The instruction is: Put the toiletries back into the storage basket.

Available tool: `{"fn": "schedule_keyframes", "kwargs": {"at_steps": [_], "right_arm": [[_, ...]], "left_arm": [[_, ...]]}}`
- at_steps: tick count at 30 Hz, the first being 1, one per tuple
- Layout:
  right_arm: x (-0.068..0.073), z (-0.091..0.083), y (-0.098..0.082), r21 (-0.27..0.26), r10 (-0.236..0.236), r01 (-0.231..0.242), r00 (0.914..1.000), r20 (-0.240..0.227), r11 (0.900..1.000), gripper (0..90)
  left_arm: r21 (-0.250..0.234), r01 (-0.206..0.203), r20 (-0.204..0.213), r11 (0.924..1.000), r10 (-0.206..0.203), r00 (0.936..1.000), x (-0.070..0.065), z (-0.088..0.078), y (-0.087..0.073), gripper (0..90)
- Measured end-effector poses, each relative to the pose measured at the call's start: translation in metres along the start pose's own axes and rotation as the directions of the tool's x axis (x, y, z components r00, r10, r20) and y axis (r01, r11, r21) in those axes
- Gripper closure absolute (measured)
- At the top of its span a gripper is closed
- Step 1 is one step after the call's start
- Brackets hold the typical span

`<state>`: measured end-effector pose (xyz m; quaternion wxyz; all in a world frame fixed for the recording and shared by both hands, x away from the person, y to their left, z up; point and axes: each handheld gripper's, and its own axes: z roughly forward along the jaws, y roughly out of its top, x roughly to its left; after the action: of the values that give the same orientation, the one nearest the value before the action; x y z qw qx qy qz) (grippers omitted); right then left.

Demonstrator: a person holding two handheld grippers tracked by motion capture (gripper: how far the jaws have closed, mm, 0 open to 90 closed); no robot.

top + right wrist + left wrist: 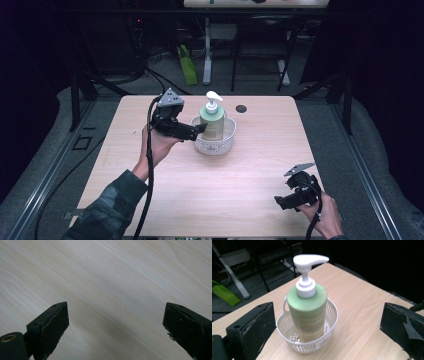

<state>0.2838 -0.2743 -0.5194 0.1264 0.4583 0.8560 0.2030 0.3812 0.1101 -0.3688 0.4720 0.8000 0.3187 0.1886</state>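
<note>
High view: a light wooden table [210, 190] carries a white perforated basket [220, 142] in which a green pump bottle [213, 122] stands upright, its white pump head [214, 96] on top. The left gripper [197, 131] is held level with the bottle's body, its fingertips at the basket's near-left rim; whether they touch the bottle cannot be told here. The right gripper [281, 201] hovers low over the table's near right corner, well apart from basket and bottle. A dark round mark [241, 108] lies on the table beyond the basket.

Left gripper view: the jaws stand wide, and the left gripper [329, 325] holds nothing. The bottle [308, 312] sits between the two fingers, a little nearer the left-hand finger [253, 327] and farther ahead of both; the basket [312, 343] rings its base. The pump head [310, 260] points toward the right-hand finger's side.

Right gripper view: the right gripper [115, 327] is spread wide and empty, with bare table [112, 285] between and beyond its fingers.

Judgement: the step in hand appears to be a grasp of the bottle. To do it well, the left gripper would advance until the bottle's body lies squarely between the pads, above the basket rim, centred so both pads meet it together; an off-centre close could tip the bottle or drag the light basket.
</note>
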Motion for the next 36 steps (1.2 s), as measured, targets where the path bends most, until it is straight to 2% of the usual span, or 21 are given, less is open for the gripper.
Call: {"fn": "schedule_keyframes", "kwargs": {"at_steps": [4, 6, 19, 24, 28, 32, 36], "right_arm": [[0.001, 0.0, 0.0, 0.003, -0.002, 0.002, 1.0, 0.0, 1.0, 5.9], [0.001, 0.0, 0.0, 0.004, 0.0, 0.0, 1.0, -0.002, 1.0, 5.9], [0.001, 0.001, 0.001, 0.008, -0.003, 0.003, 1.0, 0.002, 1.0, 6.0], [0.0, 0.001, 0.0, 0.011, -0.005, 0.005, 1.0, 0.007, 1.0, 6.0], [0.001, 0.002, 0.001, 0.01, -0.002, 0.002, 1.0, 0.004, 1.0, 6.0], [0.002, 0.001, 0.001, 0.012, -0.008, 0.008, 0.9999, 0.01, 1.0, 6.0], [0.001, 0.002, 0.001, 0.014, -0.007, 0.007, 0.9999, 0.01, 1.0, 6.0]], "left_arm": [[0.0, -0.007, -0.007, 1.0, 0.007, 1.0, -0.002, -0.01, -0.011, 0.0], [-0.004, 0.002, -0.007, 1.0, -0.002, 1.0, -0.002, -0.015, -0.018, 0.0], [0.063, 0.048, -0.005, 0.9968, -0.048, 0.9989, -0.003, -0.032, -0.067, 0.0], [0.111, 0.063, -0.012, 0.9918, -0.062, 0.998, -0.004, -0.041, -0.092, 0.0], [0.122, 0.102, -0.027, 0.9872, -0.099, 0.9947, -0.002, -0.049, -0.109, 0.0], [0.141, 0.108, -0.041, 0.9842, -0.103, 0.9938, -0.003, -0.055, -0.123, 0.0], [0.146, 0.145, -0.063, 0.9786, -0.137, 0.9886, -0.001, -0.058, -0.14, 0.0]]}}
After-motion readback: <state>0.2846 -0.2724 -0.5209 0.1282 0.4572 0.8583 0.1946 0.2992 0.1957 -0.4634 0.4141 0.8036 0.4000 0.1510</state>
